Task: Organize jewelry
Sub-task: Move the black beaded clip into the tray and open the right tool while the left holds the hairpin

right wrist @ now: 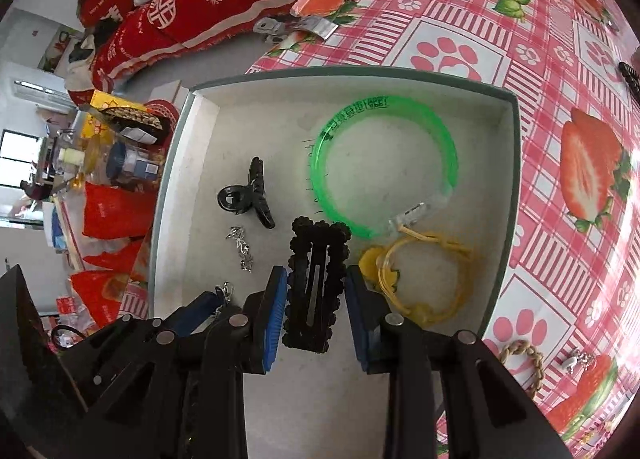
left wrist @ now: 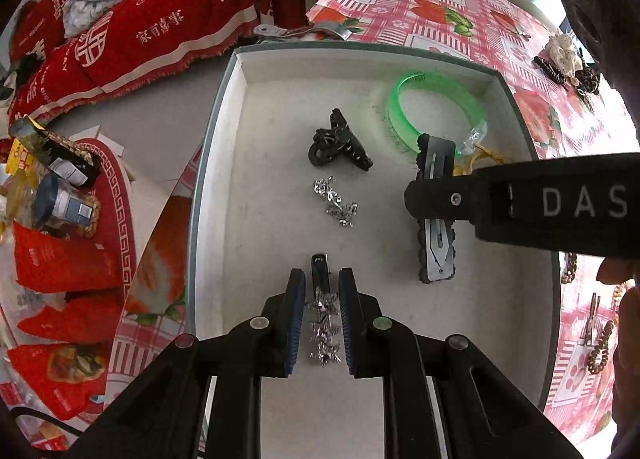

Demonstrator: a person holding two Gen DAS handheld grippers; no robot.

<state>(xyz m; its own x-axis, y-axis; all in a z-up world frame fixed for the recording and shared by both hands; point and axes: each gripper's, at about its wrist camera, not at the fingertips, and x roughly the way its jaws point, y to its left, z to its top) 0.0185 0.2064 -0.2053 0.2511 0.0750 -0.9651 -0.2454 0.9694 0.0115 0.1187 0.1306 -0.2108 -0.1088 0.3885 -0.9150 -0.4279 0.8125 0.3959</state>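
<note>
Both grippers were down inside the box (right wrist: 516, 147). The left gripper (left wrist: 322, 313) had its jaws narrow around a rhinestone clip (left wrist: 323, 323); whether the pads pressed it I could not tell. The right gripper (right wrist: 317, 315) stood a little wider, its pads astride a black snap clip (right wrist: 316, 291) that looked to be lying on the box floor, with gaps showing on both sides. Near it lay a green bangle (right wrist: 384, 167), a yellow bracelet (right wrist: 420, 279), a claw clip (right wrist: 250, 195) and a second rhinestone piece (right wrist: 242, 247). The snap clip seemed light, thin, stiff and springy; gripping across its long beaded edges, near the middle, should stop it from pivoting or slipping.
</note>
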